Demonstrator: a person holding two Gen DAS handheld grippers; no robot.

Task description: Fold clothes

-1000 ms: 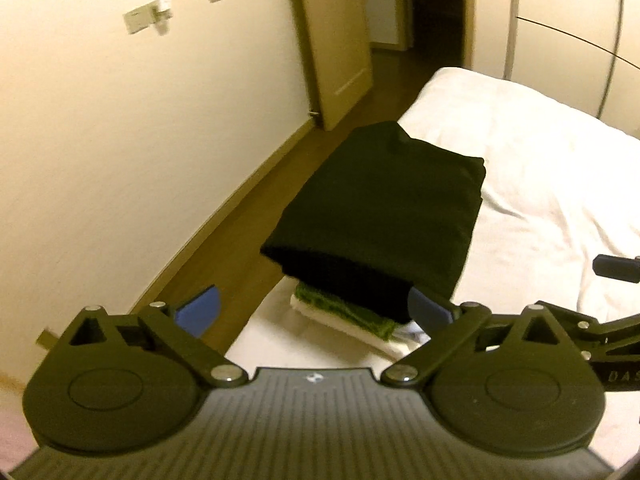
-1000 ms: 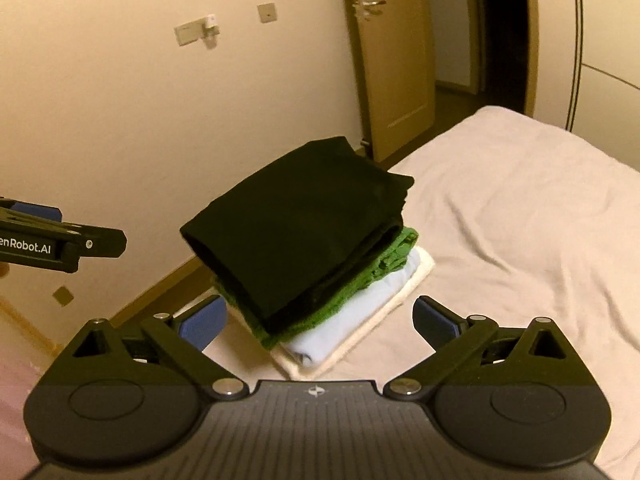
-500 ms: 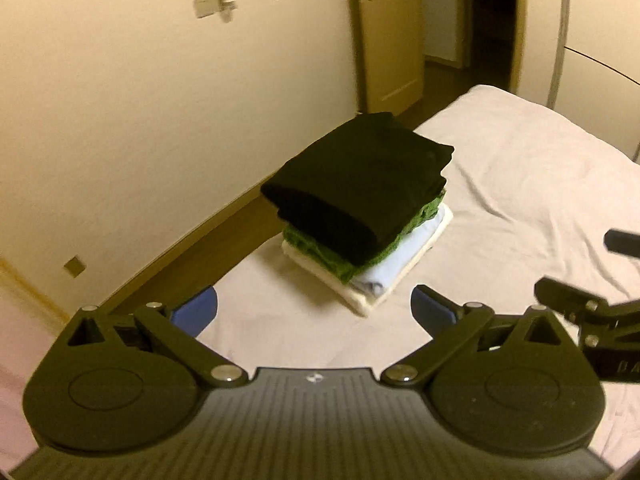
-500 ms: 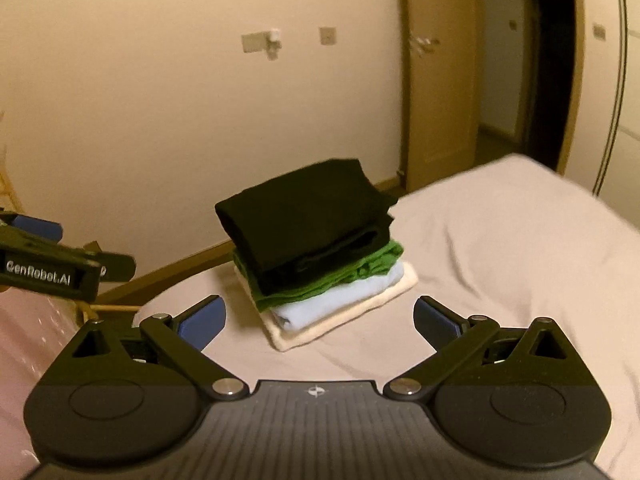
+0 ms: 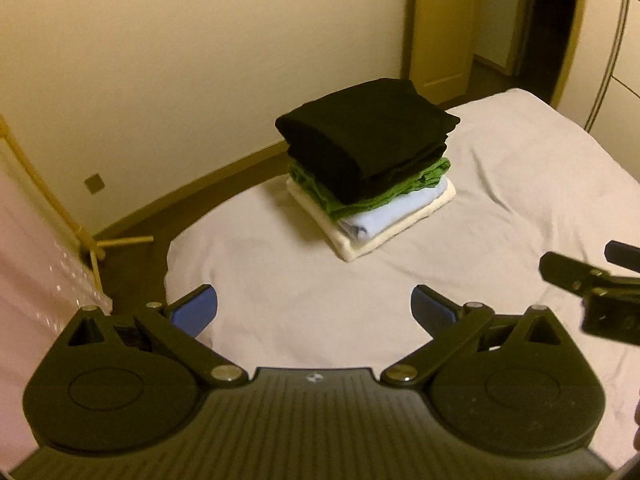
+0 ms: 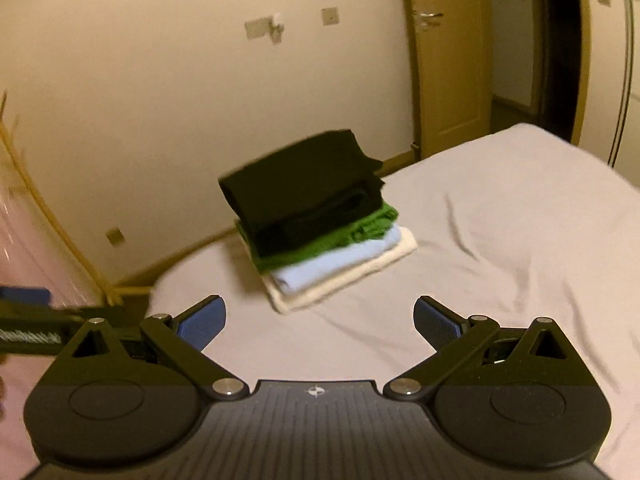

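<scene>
A stack of folded clothes sits near the bed's far left corner: a black garment on top, then green, light blue and cream ones. The stack also shows in the right wrist view, with the black garment on top. My left gripper is open and empty, well back from the stack over the sheet. My right gripper is open and empty too, likewise back from the stack. It shows at the right edge of the left wrist view.
The bed has a wrinkled pale sheet. A cream wall and a strip of wooden floor run along the bed's left side. A wooden stand with pink fabric is at the left. A door stands open beyond.
Both grippers have pulled back from the stack, which now looks smaller and farther off. Both stayed open. The stack has not moved.
</scene>
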